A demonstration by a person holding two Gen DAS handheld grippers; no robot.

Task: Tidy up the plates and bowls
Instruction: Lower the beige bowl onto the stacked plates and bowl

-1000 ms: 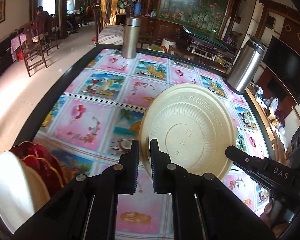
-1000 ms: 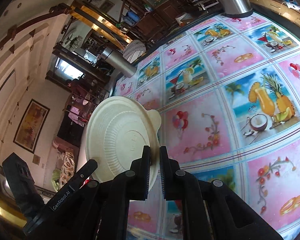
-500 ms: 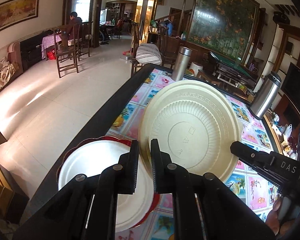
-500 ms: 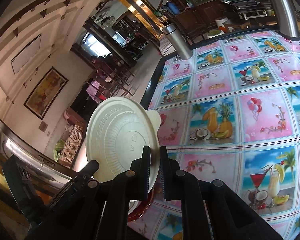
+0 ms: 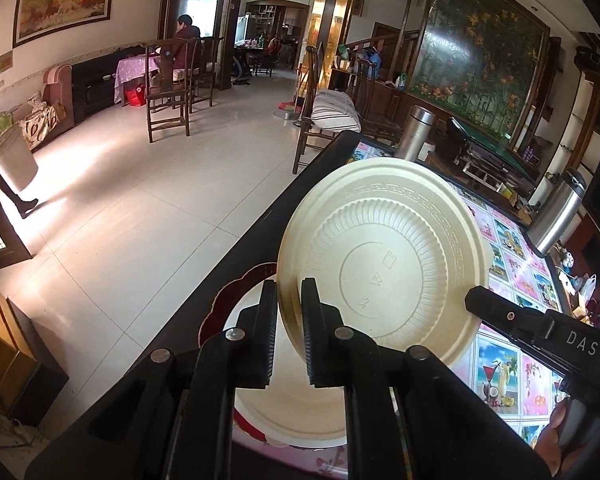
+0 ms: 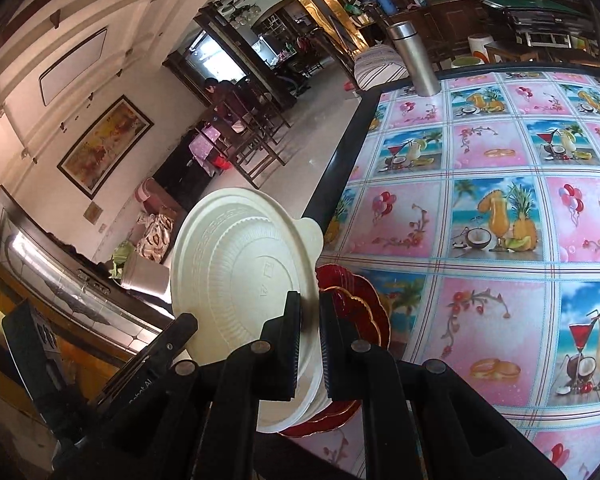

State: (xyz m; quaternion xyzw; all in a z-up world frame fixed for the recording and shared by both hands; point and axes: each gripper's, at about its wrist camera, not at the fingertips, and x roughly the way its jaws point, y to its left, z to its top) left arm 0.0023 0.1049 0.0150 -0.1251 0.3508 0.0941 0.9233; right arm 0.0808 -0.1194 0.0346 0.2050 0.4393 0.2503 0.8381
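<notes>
Swung across from the middle of the table, both grippers now carry the cream bowl [image 5: 384,264] over the table's left corner, above the stack that sat at the frame's edge a second ago. Left gripper [image 5: 289,312] is clamped shut on the bowl's rim at its seven o'clock, and right gripper [image 6: 309,328] pinches the opposite rim just as tight, so the bowl hangs tilted, underside showing. Directly under it sits a cream plate [image 5: 292,412] on scalloped red plates [image 6: 356,304], hard by the table [image 5: 236,272] and its dark border. Off to nine o'clock stretches pale tiled floor [image 5: 140,208], with a seated person [image 5: 186,36] at a far dining table. Out at one o'clock a steel flask [image 6: 414,58] stands on the fruit-and-cocktail tablecloth [image 6: 492,216]; a second flask [image 5: 556,212] stands at three o'clock near the far edge.
</notes>
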